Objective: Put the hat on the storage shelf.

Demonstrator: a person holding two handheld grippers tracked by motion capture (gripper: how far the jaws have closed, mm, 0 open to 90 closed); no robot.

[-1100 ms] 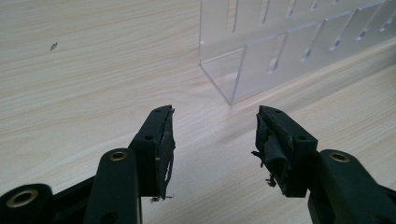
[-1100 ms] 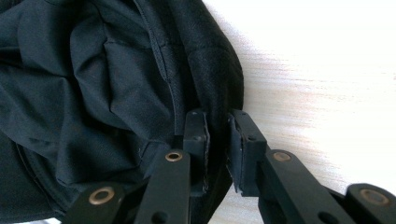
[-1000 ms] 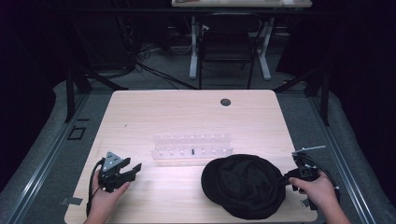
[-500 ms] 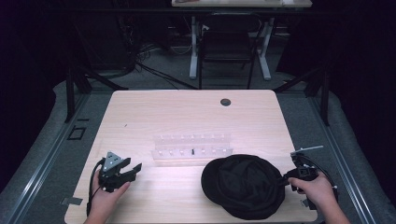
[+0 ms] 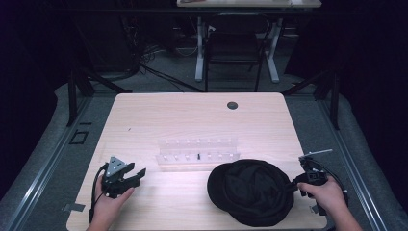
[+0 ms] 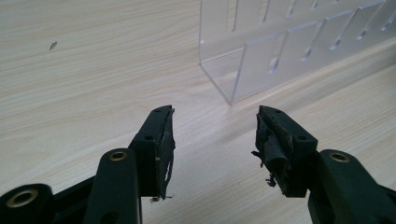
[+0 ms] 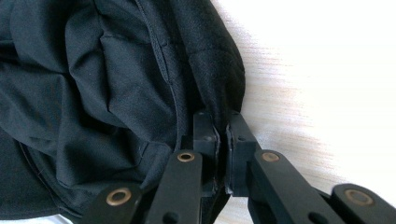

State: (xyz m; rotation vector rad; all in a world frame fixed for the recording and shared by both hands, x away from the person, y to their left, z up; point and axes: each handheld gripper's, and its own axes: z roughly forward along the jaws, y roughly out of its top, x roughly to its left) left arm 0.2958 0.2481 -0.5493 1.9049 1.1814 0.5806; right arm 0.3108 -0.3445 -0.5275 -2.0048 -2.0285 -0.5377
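Observation:
A black fabric cap (image 5: pixel 252 192) lies crumpled on the wooden table (image 5: pixel 192 115) near its front right corner. My right gripper (image 5: pixel 292 185) reaches its right edge from the right. Its jaws have just been closing, and in the right gripper view the right gripper (image 7: pixel 222 122) pinches the rim of the cap (image 7: pixel 93 70). My left gripper (image 5: pixel 137 174) rests near the front left, open with nothing between its fingers. In the left gripper view, the left gripper (image 6: pixel 212 126) points at the corner of a clear acrylic rack (image 6: pixel 289 51).
The clear slotted rack (image 5: pixel 197 150) stands mid-table, just behind the cap and to the right of my left gripper. A dark round grommet (image 5: pixel 232 105) sits near the far edge. A chair (image 5: pixel 234 48) and desk legs stand beyond the table.
Neither hand has shifted and the cap lies as before; no difference is visible at this scale.

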